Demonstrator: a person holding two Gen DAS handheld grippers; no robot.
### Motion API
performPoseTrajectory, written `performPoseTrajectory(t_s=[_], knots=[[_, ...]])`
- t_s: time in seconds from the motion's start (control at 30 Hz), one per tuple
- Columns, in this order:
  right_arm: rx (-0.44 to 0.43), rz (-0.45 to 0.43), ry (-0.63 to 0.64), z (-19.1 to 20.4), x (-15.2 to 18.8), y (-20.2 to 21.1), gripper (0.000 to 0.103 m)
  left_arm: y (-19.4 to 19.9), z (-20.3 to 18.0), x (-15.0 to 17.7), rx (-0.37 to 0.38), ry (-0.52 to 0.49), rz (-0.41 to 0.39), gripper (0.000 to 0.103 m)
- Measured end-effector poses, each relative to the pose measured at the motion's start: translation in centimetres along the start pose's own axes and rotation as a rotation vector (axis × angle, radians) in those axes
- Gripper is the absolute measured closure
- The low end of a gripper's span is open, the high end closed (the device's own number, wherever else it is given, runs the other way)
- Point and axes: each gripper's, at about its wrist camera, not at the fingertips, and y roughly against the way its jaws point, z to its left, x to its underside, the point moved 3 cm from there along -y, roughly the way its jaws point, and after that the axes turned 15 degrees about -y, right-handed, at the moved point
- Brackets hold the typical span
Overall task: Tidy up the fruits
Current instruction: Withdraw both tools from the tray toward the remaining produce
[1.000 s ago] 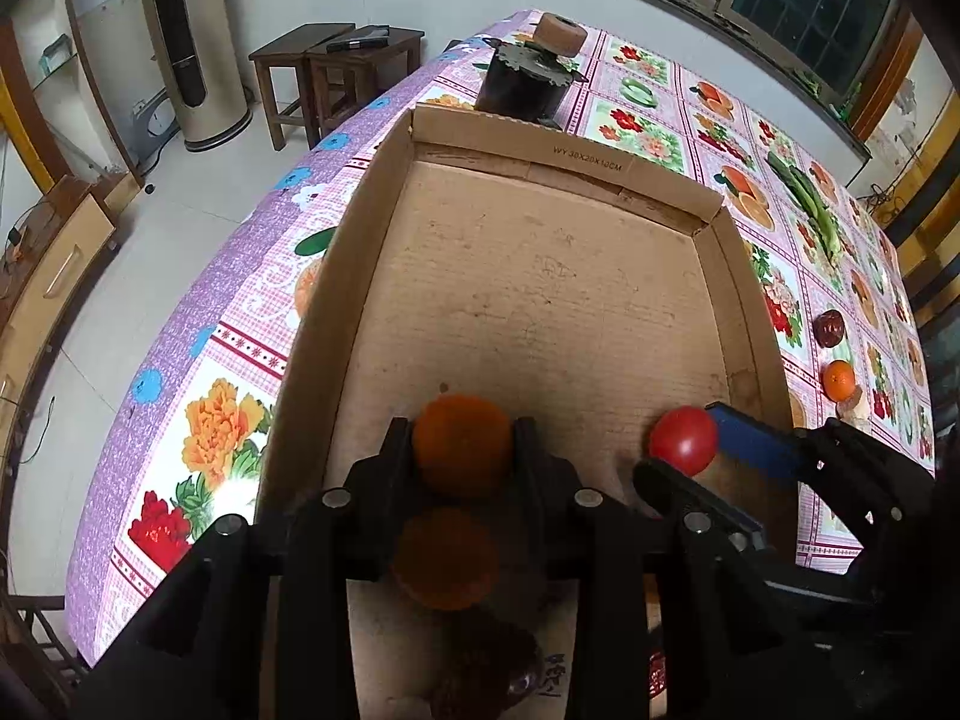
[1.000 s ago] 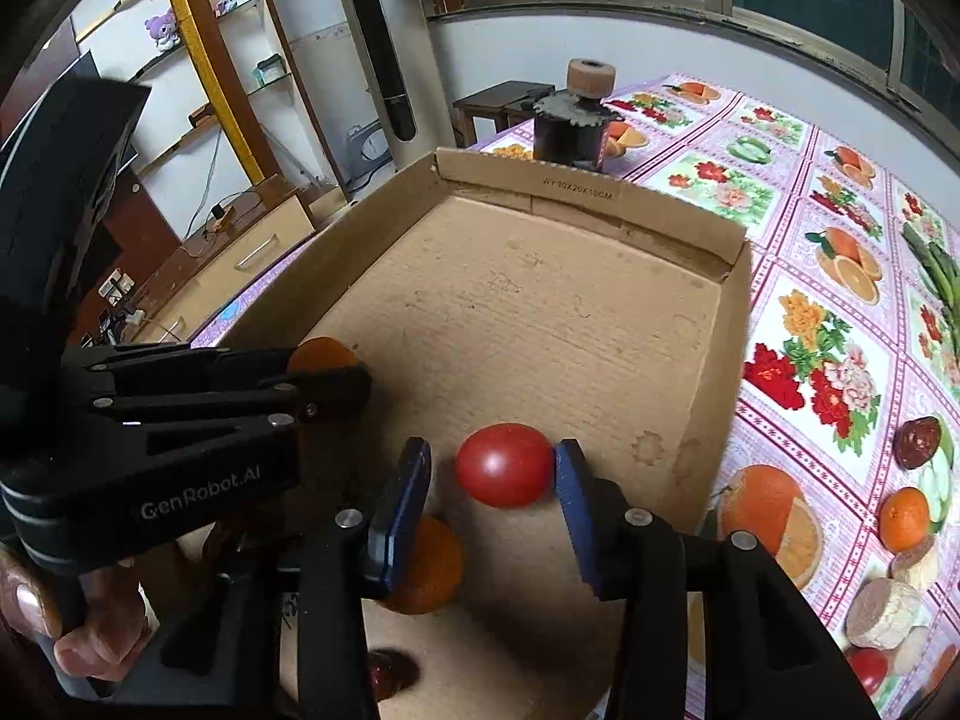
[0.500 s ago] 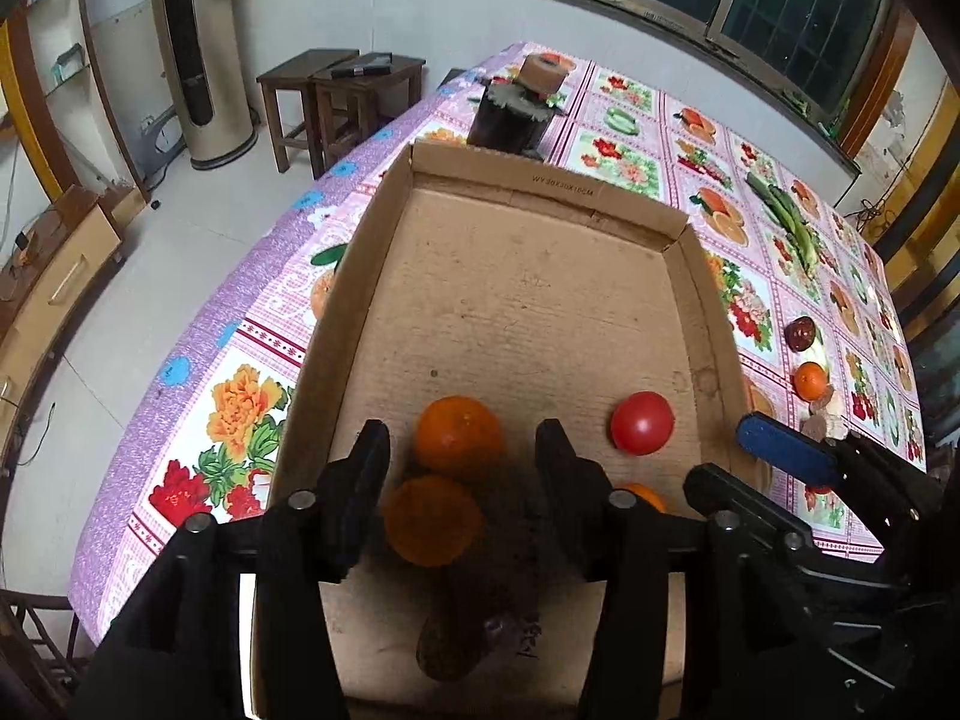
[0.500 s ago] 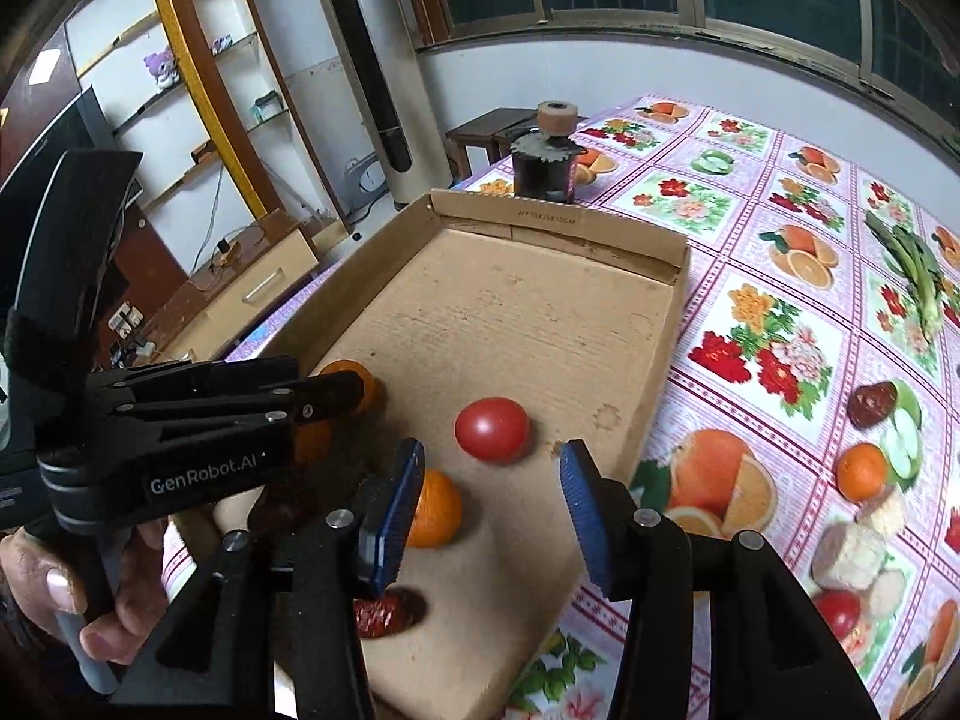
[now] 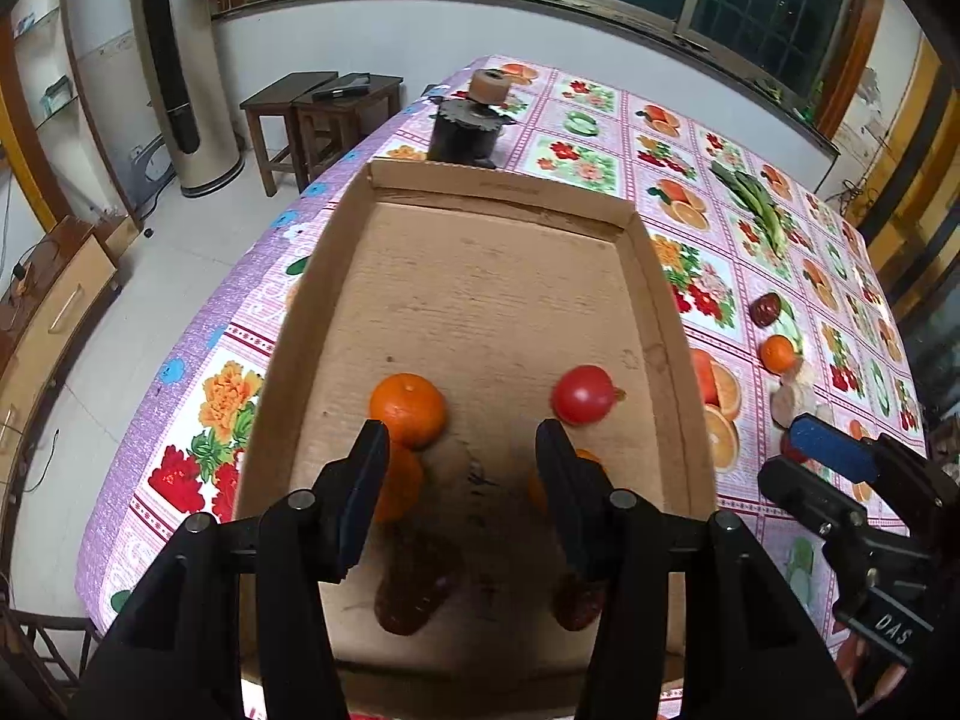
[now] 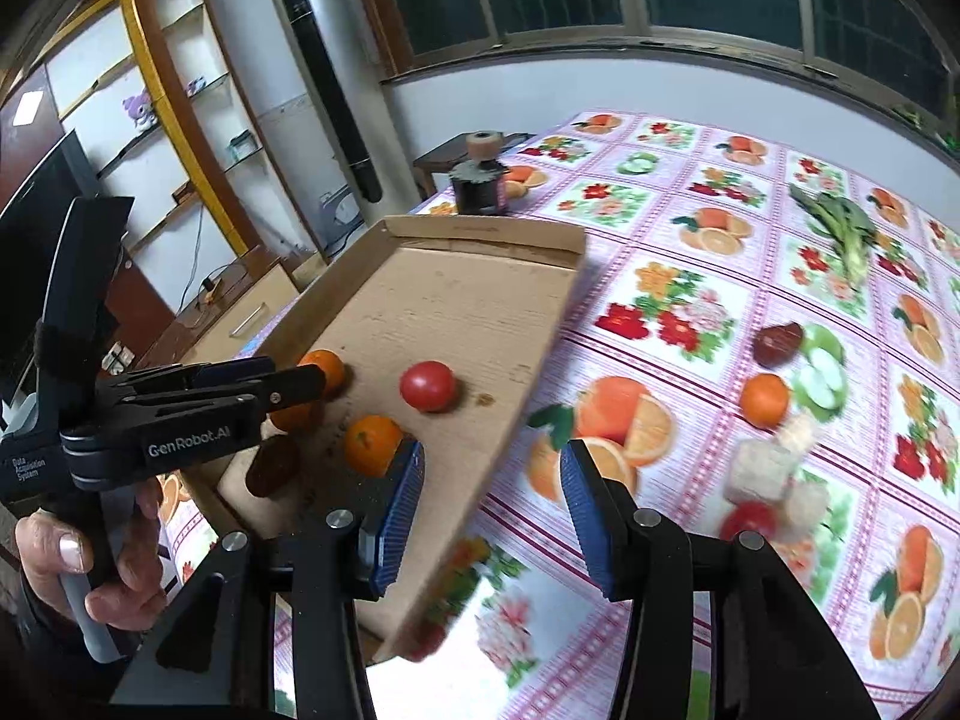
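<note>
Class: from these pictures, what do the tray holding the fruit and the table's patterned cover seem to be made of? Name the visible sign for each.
Tray: apparently corrugated cardboard, matt brown; fine ribbing on the floor, folded flap walls, raw cut edges.
Table cover: probably plastic or oilcloth, smooth with a slight sheen; printed fruit and flower squares, draping over the table edge. It could be printed cloth; the look leaves that open.

My shallow cardboard box [image 5: 666, 324] lies flat, holding a red tomato [image 5: 583, 394] near its right wall; two oranges [image 5: 408, 410] touch at the left; a third orange [image 6: 372, 444] sits nearby; dark fruits [image 5: 408, 588] closest.
</note>
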Motion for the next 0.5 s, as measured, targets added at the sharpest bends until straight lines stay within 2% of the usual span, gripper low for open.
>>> performPoseTrajectory(t_s=[0.5], knots=[[0.072,-0.039,-0.095,-6.2,1.2,3.7,0.054,1.7,-5.1,-0.3,0.062,-0.087,-0.034,0.054]])
